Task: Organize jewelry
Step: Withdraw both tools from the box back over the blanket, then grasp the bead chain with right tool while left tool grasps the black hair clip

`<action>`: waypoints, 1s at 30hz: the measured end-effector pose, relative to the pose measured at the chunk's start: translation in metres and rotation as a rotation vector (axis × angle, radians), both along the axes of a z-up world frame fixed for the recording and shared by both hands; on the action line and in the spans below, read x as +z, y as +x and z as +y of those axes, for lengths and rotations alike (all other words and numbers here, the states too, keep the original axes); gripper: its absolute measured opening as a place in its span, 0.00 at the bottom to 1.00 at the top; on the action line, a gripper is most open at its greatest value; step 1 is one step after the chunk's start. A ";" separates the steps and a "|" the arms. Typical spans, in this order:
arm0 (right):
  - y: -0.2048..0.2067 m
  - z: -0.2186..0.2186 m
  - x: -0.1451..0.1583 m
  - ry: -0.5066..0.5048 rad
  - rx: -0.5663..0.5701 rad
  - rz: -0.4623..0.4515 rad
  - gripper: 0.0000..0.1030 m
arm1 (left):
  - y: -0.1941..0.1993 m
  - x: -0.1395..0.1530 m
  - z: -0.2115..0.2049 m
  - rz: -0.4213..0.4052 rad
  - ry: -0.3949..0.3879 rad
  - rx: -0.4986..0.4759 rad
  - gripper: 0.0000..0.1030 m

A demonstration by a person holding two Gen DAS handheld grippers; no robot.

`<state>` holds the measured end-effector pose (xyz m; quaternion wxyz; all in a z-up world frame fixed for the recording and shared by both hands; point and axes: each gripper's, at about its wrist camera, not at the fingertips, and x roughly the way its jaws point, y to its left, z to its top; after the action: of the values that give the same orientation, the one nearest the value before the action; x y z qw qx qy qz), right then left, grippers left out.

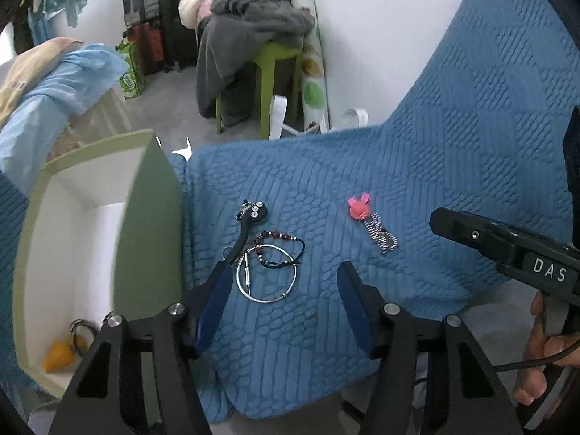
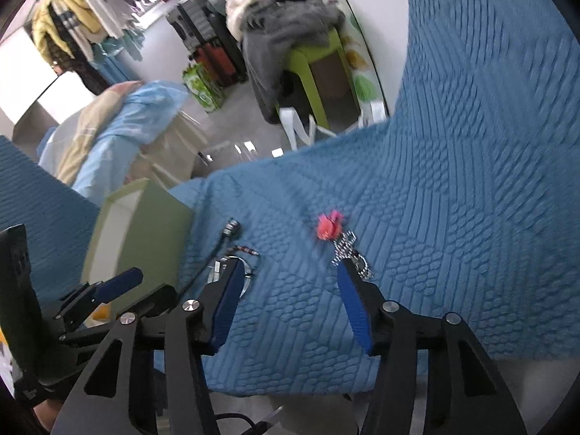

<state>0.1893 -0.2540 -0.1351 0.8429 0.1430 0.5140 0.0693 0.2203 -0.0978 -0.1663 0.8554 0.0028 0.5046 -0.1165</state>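
Left wrist view: the left gripper hangs with its jaws spread wide and nothing between them, above the blue quilt. Just past its left finger lies a tangle: a silver bangle, a beaded bracelet crossing it, and a black strap ending in a studded clasp. Off to the right, apart from that pile, sits a pink charm with its chain. A green box stands at the left, touching the quilt's edge, with a yellow piece and a dark loop already inside. In the right wrist view, the right gripper is likewise released and empty, its right fingertip just over the chain below the charm; that view is blurred, so contact cannot be told. My guess is the main risk is the tangle: closing on the bangle could drag the bracelet and strap along and drop them short of the box. The thin chain may also slip from flat pads against soft quilting.
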 end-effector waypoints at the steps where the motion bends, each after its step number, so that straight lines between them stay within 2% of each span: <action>1: 0.004 -0.003 -0.010 0.004 -0.004 0.019 0.45 | 0.004 -0.006 -0.002 0.003 0.008 -0.002 0.57; 6: 0.019 -0.009 -0.043 -0.003 -0.009 0.082 0.43 | 0.024 -0.034 -0.007 0.024 0.078 0.010 0.53; 9: 0.029 -0.011 -0.061 -0.006 -0.005 0.112 0.41 | 0.037 -0.051 -0.002 0.050 0.093 0.041 0.48; 14: 0.041 -0.011 -0.078 -0.024 0.010 0.131 0.39 | 0.048 -0.062 -0.001 0.044 0.152 0.053 0.47; 16: 0.044 -0.010 -0.084 -0.034 0.018 0.139 0.39 | 0.053 -0.066 0.002 0.051 0.155 0.061 0.42; 24: 0.050 -0.009 -0.105 -0.063 0.029 0.169 0.37 | 0.064 -0.087 0.011 0.095 0.175 0.080 0.40; 27: 0.049 -0.009 -0.110 -0.076 0.038 0.173 0.37 | 0.066 -0.095 0.014 0.118 0.167 0.085 0.31; 30: 0.050 -0.005 -0.112 -0.075 0.060 0.181 0.37 | 0.066 -0.102 0.019 0.145 0.154 0.094 0.29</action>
<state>0.2390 -0.2590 -0.2472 0.7952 0.1017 0.5945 0.0619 0.2859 -0.0790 -0.2681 0.8185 0.0364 0.5722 -0.0368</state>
